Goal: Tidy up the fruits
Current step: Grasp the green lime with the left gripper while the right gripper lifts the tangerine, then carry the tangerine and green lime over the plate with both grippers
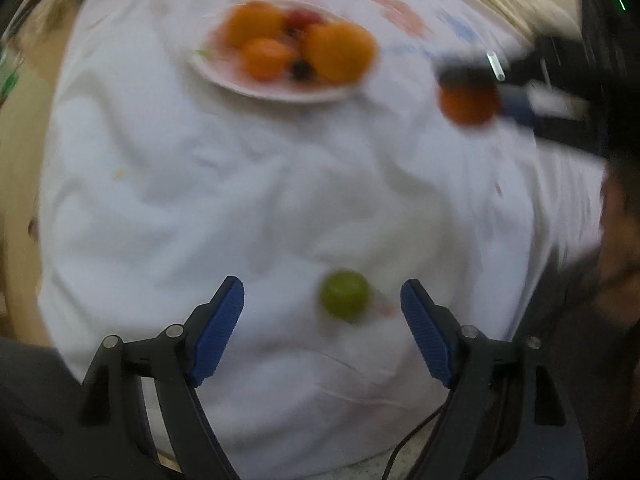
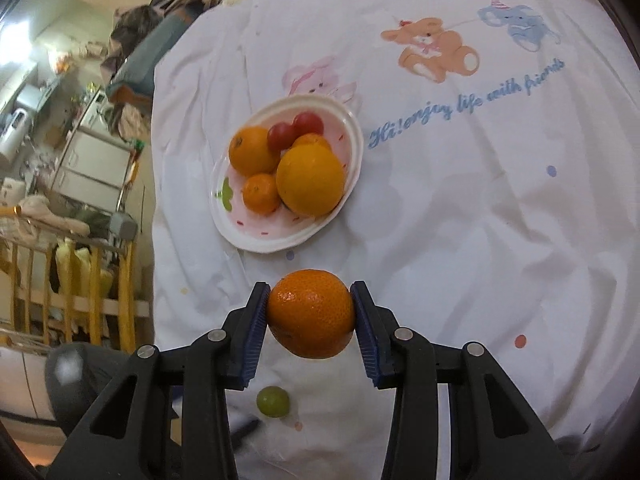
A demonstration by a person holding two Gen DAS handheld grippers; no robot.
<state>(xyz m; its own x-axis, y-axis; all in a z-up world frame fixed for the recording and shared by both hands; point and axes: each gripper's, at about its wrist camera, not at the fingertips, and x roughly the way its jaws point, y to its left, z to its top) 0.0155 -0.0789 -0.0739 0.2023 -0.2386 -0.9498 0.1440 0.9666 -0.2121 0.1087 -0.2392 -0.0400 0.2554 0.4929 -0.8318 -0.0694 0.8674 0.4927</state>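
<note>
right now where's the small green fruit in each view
Left wrist: small green fruit low centre, on the white sheet between the open jaws.
Right wrist: bottom centre, below the held orange.
Shared landmark: the fruit plate.

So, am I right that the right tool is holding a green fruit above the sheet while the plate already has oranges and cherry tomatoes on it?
Not quite: the right tool holds an orange, as the right wrist view shows. The green fruit lies loose on the sheet. The rest stands: the plate already has oranges and cherry tomatoes on it.
</note>
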